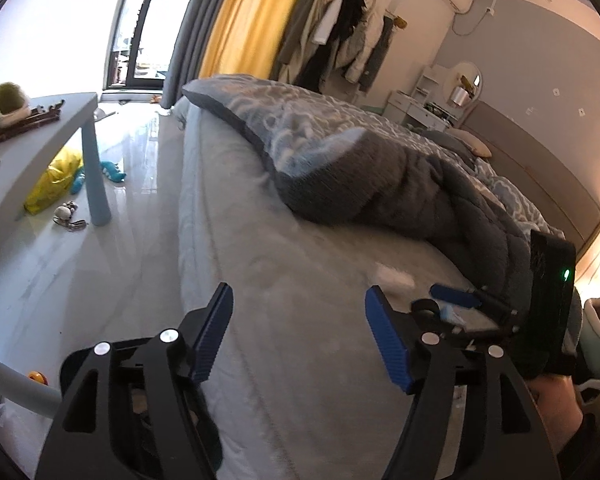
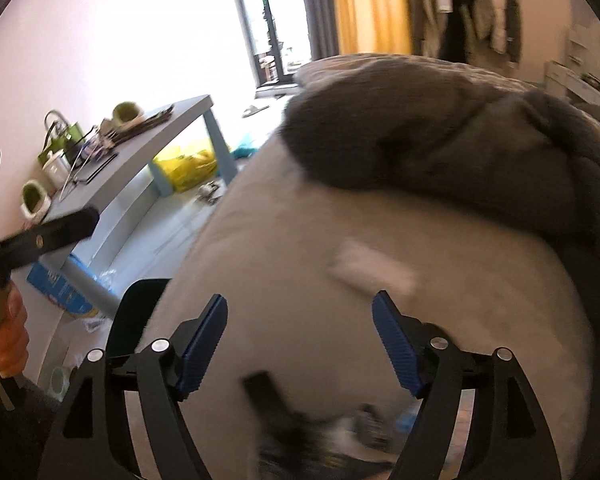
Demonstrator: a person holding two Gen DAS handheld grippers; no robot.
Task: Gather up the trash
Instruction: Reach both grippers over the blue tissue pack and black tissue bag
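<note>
A white crumpled tissue [image 2: 370,266] lies on the grey bed sheet [image 2: 300,240], blurred, just ahead of my right gripper [image 2: 300,340], which is open and empty. The tissue also shows in the left wrist view [image 1: 394,276]. My left gripper [image 1: 298,336] is open and empty over the sheet [image 1: 284,280] near the bed's edge. The right gripper's blue fingers [image 1: 456,298] sit beside the tissue in the left wrist view. Blurred dark and white bits [image 2: 340,436] lie at the bottom of the right wrist view.
A dark grey duvet [image 1: 380,168] is bunched on the bed. A grey side table [image 1: 40,148] stands left with clutter on top. A yellow bag [image 1: 54,180] and toys lie on the floor beneath it. A blue box [image 2: 58,284] sits on the floor.
</note>
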